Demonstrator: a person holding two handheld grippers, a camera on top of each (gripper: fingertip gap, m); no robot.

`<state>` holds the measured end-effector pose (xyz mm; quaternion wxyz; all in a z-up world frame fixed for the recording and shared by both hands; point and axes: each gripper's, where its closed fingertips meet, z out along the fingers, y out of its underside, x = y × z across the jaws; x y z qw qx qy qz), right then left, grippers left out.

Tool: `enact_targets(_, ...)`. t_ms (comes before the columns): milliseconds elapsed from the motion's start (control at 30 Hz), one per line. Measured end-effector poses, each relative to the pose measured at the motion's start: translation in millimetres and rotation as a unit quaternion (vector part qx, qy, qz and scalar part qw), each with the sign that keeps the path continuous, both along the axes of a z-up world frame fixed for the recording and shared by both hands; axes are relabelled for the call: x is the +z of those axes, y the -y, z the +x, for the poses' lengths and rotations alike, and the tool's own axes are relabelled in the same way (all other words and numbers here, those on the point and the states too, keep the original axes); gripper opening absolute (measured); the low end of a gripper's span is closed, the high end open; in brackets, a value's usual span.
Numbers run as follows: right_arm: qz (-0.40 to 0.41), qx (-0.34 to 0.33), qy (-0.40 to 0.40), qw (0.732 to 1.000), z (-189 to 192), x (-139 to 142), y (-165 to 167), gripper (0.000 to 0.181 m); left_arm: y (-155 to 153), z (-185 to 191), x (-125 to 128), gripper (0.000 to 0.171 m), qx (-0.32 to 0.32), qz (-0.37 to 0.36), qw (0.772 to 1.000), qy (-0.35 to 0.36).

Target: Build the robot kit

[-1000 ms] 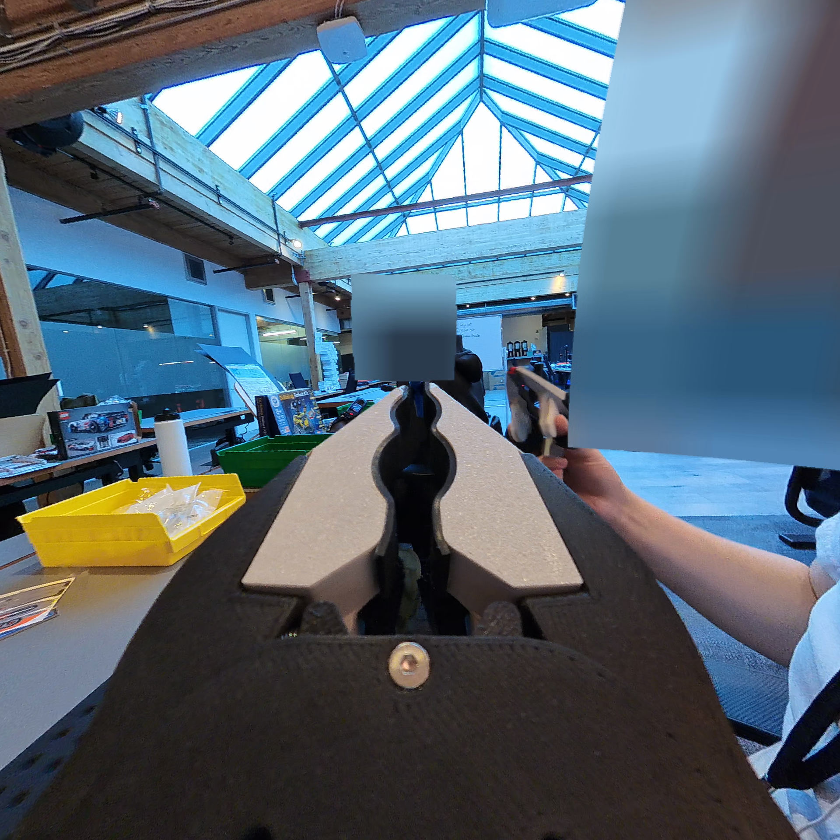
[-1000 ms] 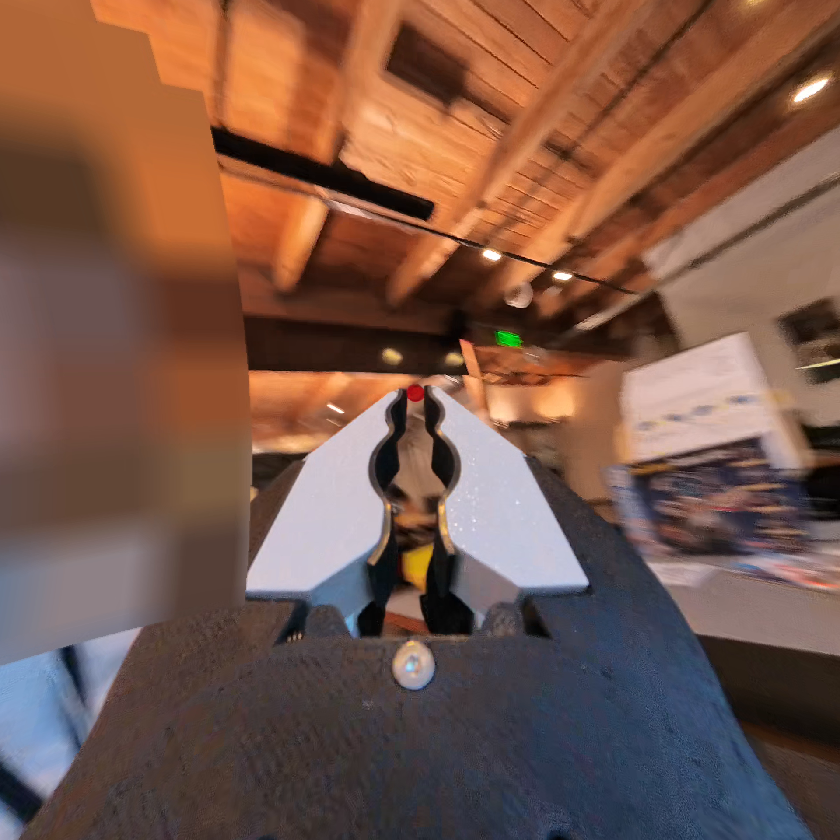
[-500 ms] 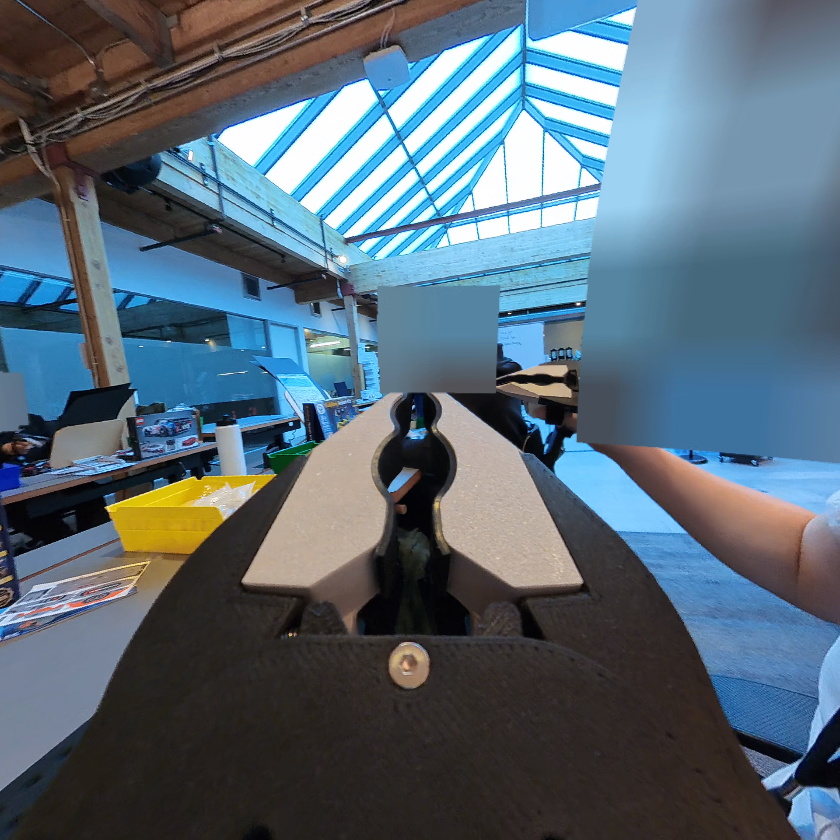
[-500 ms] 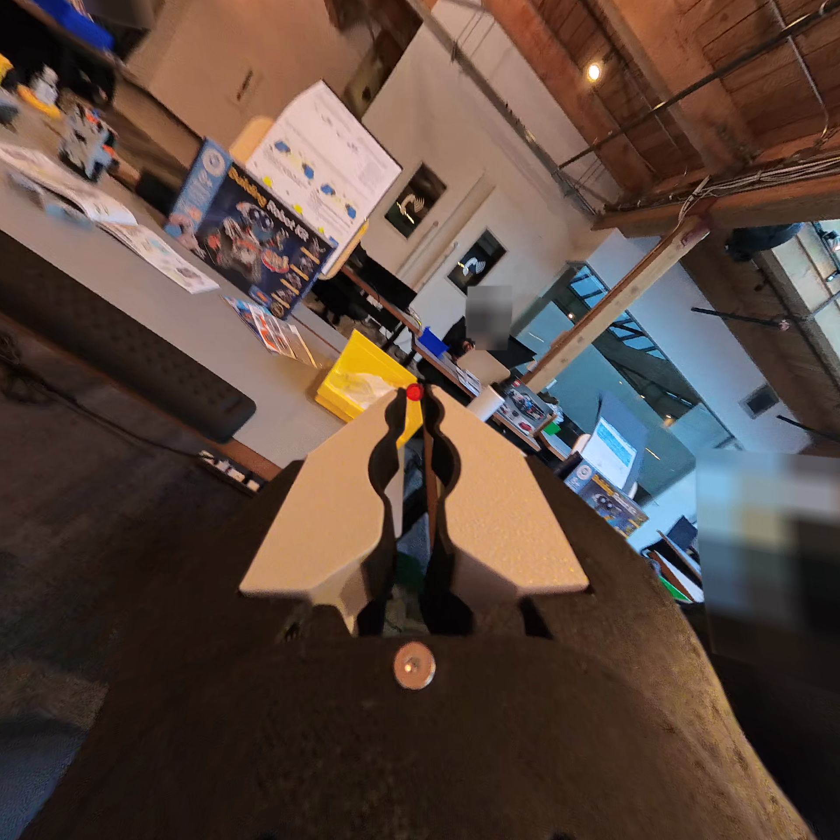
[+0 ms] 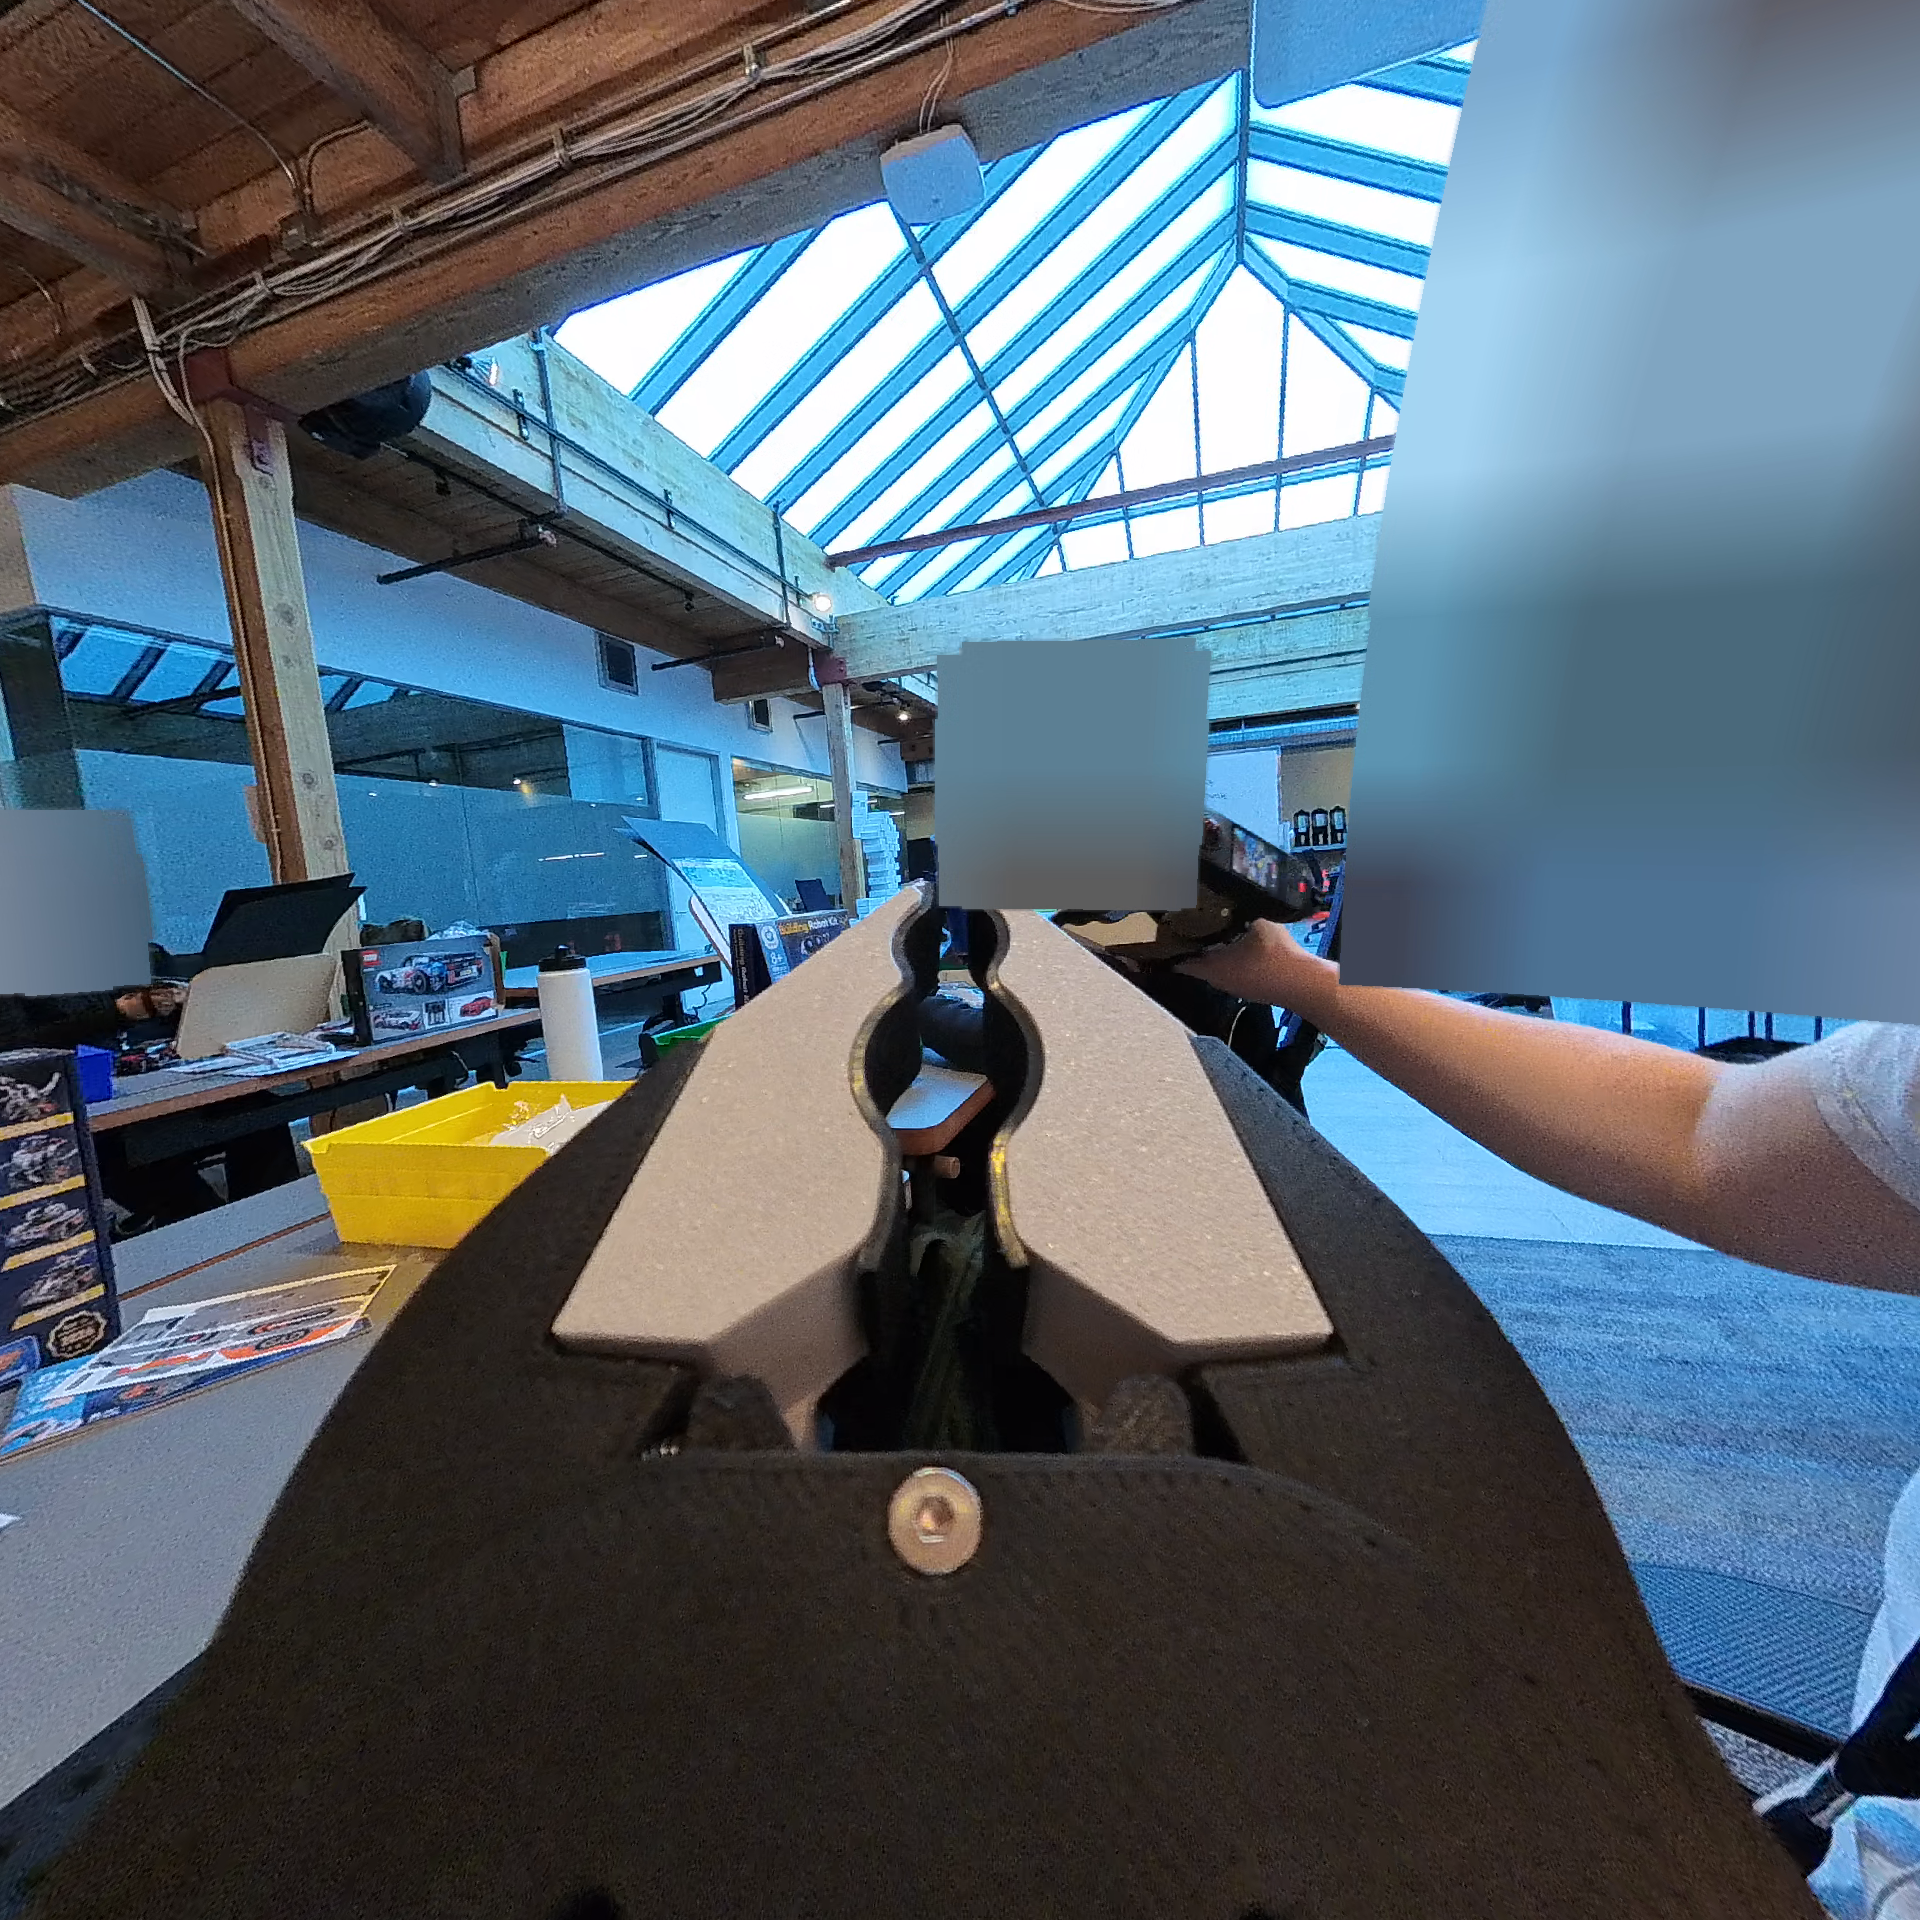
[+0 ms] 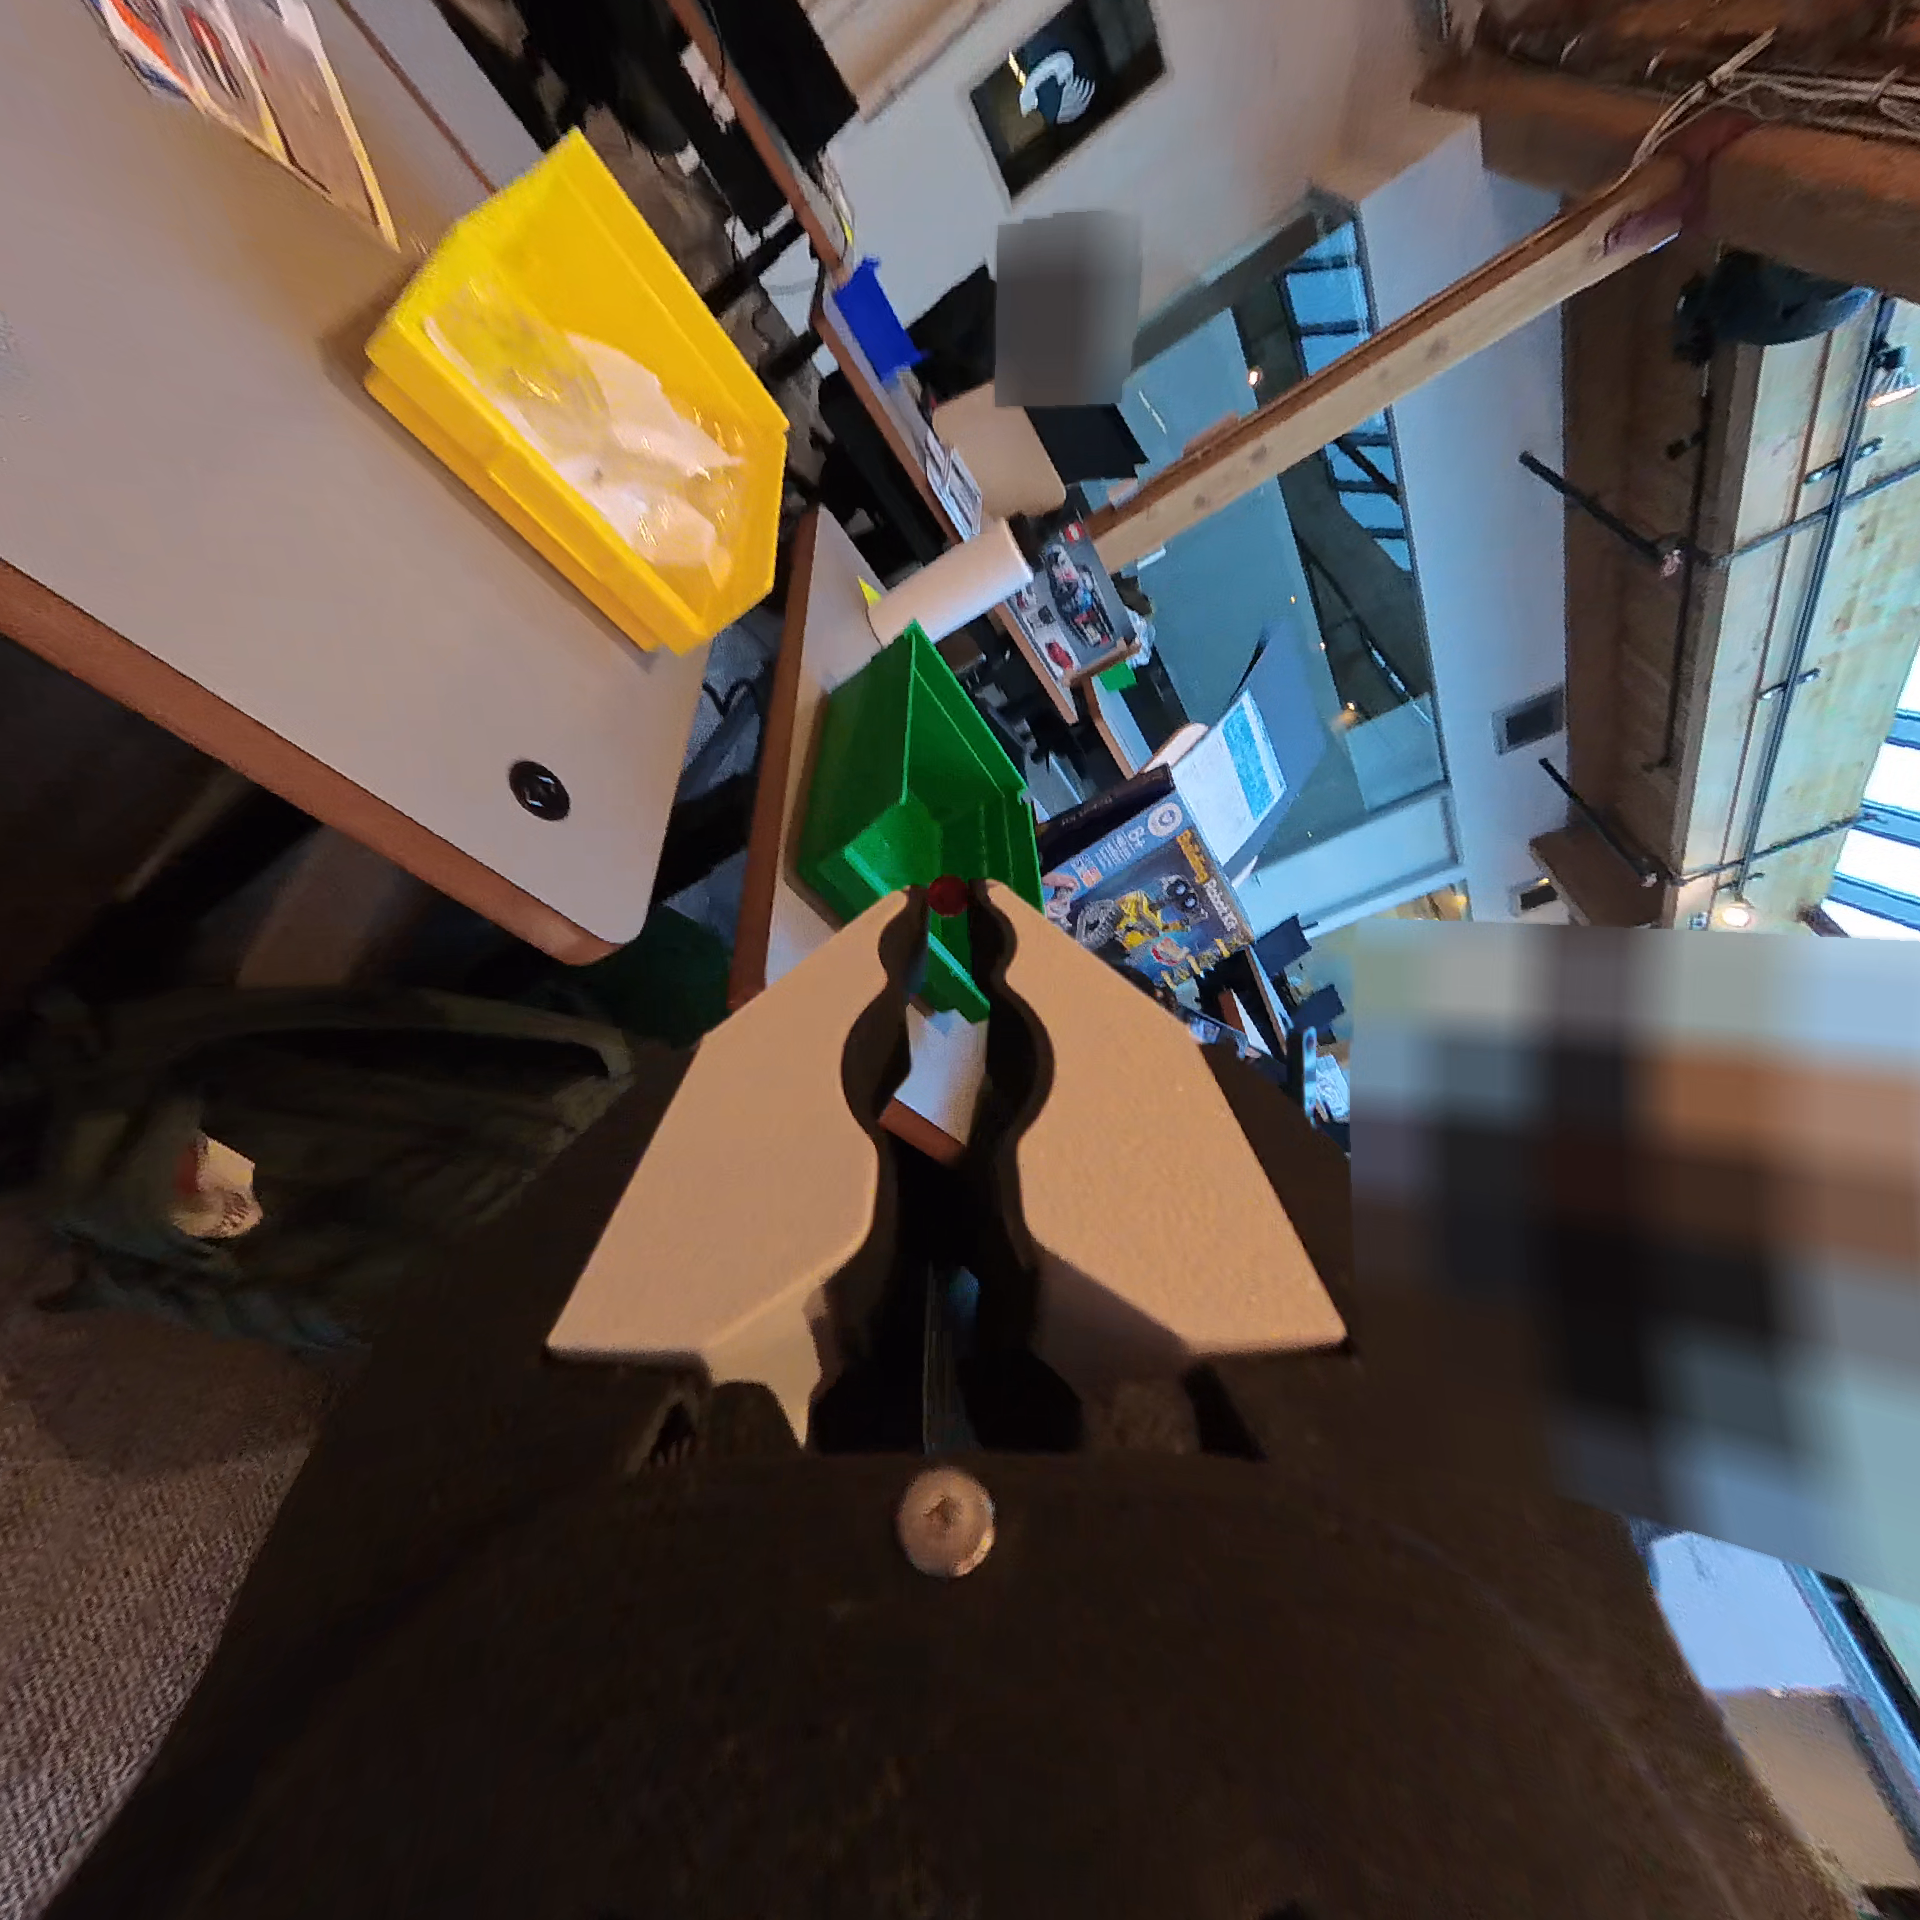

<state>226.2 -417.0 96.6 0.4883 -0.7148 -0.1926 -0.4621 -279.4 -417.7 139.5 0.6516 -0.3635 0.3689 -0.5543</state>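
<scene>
Showing pale grey fingers (image 5: 748, 1164) set in a black textured body on the left gripper (image 5: 948, 920); same grey over black on the right gripper (image 6: 948, 899), pinching a small red bead (image 6: 947, 895) at the tips. Glowing bright yellow: a bin (image 6: 665, 312) holding clear, whitish bags (image 6: 634, 436). Standing saturated green: a second bin (image 6: 894, 790). Lying light grey with a brown edge: the tabletop (image 6: 208, 499). Rising white: a bottle (image 5: 569, 1013).

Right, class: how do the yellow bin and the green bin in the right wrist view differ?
The yellow bin holds crumpled clear plastic bags; the green bin shows nothing inside. The yellow bin sits on the nearer table; the green bin on the next table beyond. Both are open-topped plastic bins on pale tabletops.
</scene>
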Motion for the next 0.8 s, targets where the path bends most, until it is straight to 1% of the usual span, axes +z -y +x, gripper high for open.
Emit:
enact_targets(100,-0.002,0.002,-0.010,1.000,4.6,1.2,-6.6,0.007,-1.8,-2.9,-0.7,0.001,0.001,-0.003,1.000,0.001)
enact_targets(233,0.014,0.005,-0.018,1.000,2.3,7.7,-6.5,0.006,-2.7,-5.0,-2.2,0.001,0.003,-0.006,1.000,0.002)
enact_targets(300,0.028,0.010,-0.039,0.999,1.7,9.5,-5.5,0.007,-2.8,-5.6,-2.8,0.002,0.003,-0.007,1.000,0.002)
enact_targets(367,0.057,0.030,-0.098,0.993,0.1,11.1,-5.6,0.007,-2.9,-6.5,-2.7,0.001,0.003,-0.007,1.000,0.003)
enact_targets(400,0.079,0.047,-0.146,0.985,-0.8,12.3,-5.8,0.007,-3.0,-6.9,-2.7,0.001,0.003,-0.007,1.000,0.003)
enact_targets(433,0.106,0.067,-0.206,0.971,-1.1,13.7,-5.8,0.007,-3.1,-7.3,-2.7,0.001,0.003,-0.007,1.000,0.004)
enact_targets(467,0.139,0.092,-0.274,0.947,-0.6,16.6,-5.2,0.007,-3.1,-7.7,-2.6,0.001,0.003,-0.007,1.000,0.005)
enact_targets(500,0.175,0.118,-0.343,0.915,1.5,20.1,-3.4,0.007,-2.9,-7.8,-2.7,0.001,0.002,-0.008,1.000,0.005)
enact_targets(533,0.208,0.144,-0.409,0.877,4.6,23.2,-0.7,0.007,-2.9,-7.8,-3.1,0.001,0.002,-0.008,1.000,0.004)
enact_targets(600,0.257,0.202,-0.508,0.797,10.0,27.8,5.8,0.007,-3.2,-7.9,-4.2,0.001,0.002,-0.007,1.000,0.003)
enact_targets(667,0.285,0.296,-0.584,0.700,4.7,36.4,16.1,0.006,-4.1,-8.0,-5.3,0.001,0.002,-0.009,1.000,0.001)
enact_targets(733,0.281,0.407,-0.641,0.587,-9.2,46.7,32.0,0.006,-6.2,-8.6,-6.1,0.001,0.004,-0.010,1.000,0.000)
enact_targets(800,0.280,0.504,-0.670,0.468,-16.1,58.2,55.3,0.006,-8.7,-8.8,-6.9,0.002,0.005,-0.011,1.000,-0.001)
